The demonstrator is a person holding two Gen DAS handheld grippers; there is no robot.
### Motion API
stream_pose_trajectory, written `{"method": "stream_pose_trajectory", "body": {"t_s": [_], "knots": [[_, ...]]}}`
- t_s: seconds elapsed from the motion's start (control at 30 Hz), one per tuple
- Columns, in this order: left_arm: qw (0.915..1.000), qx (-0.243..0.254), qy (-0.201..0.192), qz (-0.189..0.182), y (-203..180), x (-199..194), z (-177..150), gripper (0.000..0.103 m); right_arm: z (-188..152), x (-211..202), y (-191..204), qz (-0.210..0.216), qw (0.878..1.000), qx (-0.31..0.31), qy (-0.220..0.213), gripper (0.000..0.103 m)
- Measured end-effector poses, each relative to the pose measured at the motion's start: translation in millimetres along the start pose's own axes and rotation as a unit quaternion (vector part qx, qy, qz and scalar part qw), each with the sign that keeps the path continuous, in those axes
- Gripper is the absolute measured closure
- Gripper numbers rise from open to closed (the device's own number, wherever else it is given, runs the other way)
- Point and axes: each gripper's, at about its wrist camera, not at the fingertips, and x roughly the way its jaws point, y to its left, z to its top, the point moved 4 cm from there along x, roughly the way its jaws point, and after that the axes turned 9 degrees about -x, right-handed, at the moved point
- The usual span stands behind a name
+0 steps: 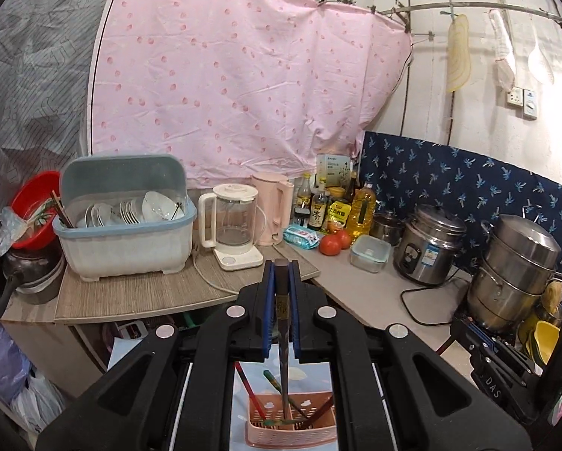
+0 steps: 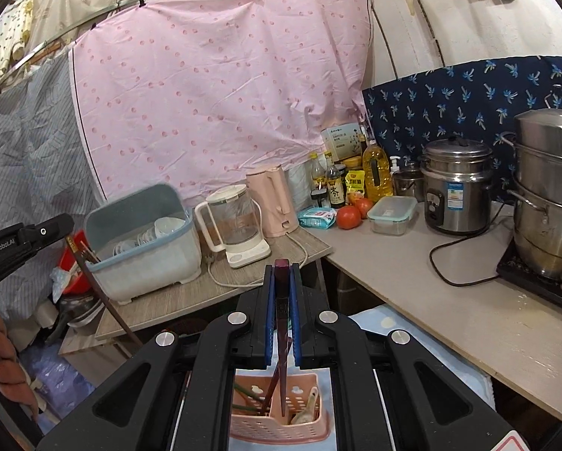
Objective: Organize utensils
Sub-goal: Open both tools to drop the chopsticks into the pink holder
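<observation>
Left gripper clamped on dark brown chopstick, lower end down inside pink slotted utensil basket below. Right gripper clamped on maroon chopstick, tip in same pink basket among other chopsticks and pale spoon. Far left on counter: dish rack with bowls; glass kettle right of it.
</observation>
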Motion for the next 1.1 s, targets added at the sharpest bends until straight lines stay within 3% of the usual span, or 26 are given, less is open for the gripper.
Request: {"method": "stream_pose_trajectory", "body": {"t_s": [0.23, 0.57, 0.6, 0.67, 0.7, 0.73, 1.1], "knots": [[0.9995, -0.01, 0.027, 0.013, 23, 32, -19, 0.096, -23, 37, 8, 0.004, 0.999, -0.004, 0.032, 0.096], [0.9982, -0.018, 0.054, 0.016, 34, 48, -44, 0.095, -50, 55, 6, 0.0, 0.998, 0.008, 0.06, 0.093], [0.9982, -0.018, 0.054, 0.017, 35, 47, -45, 0.092, -50, 55, 5, -0.001, 0.998, 0.008, 0.059, 0.093], [0.9981, -0.02, 0.053, 0.023, 37, 44, -48, 0.069, -50, 51, 4, -0.002, 0.998, 0.009, 0.058, 0.091], [0.9981, -0.023, 0.05, 0.027, 38, 42, -48, 0.051, -50, 50, 4, -0.002, 0.998, 0.009, 0.057, 0.09], [0.9982, -0.026, 0.046, 0.03, 39, 40, -49, 0.049, -51, 47, 4, -0.002, 0.998, 0.01, 0.056, 0.088], [0.9977, -0.024, 0.054, 0.033, 43, 8, -66, 0.049, -64, 11, 10, 0.003, 0.998, 0.008, 0.055, 0.083]]}}
